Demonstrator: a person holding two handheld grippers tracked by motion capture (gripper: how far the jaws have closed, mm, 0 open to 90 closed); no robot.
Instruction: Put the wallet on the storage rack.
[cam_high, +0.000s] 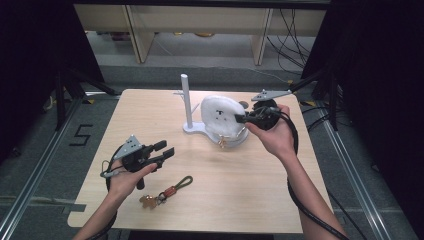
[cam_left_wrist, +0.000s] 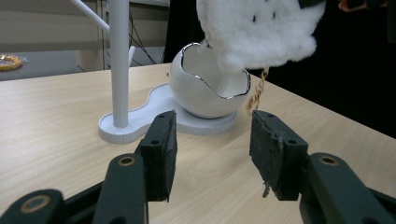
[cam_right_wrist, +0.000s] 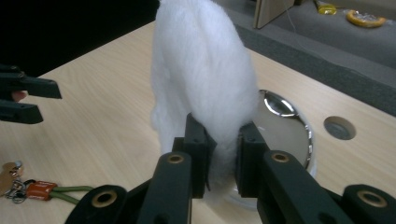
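The right gripper (cam_high: 243, 119) is over at the far right of the wooden table (cam_high: 240, 200), its 2 black jaws pinched on the edge of a fluffy white plush toy (cam_high: 221, 116); from the right gripper view the white fleece (cam_right_wrist: 201, 70) bulges up between the pads and stands tall above them. The plush hangs directly over a white egg-shaped bowl (cam_left_wrist: 205, 88) with a silvery broken rim, its lower edge at or just inside the opening (I cannot tell whether it touches the rim); a small golden cord (cam_left_wrist: 256, 93) dangles from it beside the bowl. The bowl sits on a flat white base (cam_left_wrist: 154, 116) that also carries an upright white post (cam_high: 185, 100). The left gripper (cam_high: 166, 150) rests nearer the person at the table's left, held in the left hand (cam_high: 125, 177), jaws spread apart with nothing between them, pointed toward the bowl. Near the front edge lies a keychain (cam_high: 167, 192) with a green loop, an orange tag and a small brown charm, just beside the left hand.
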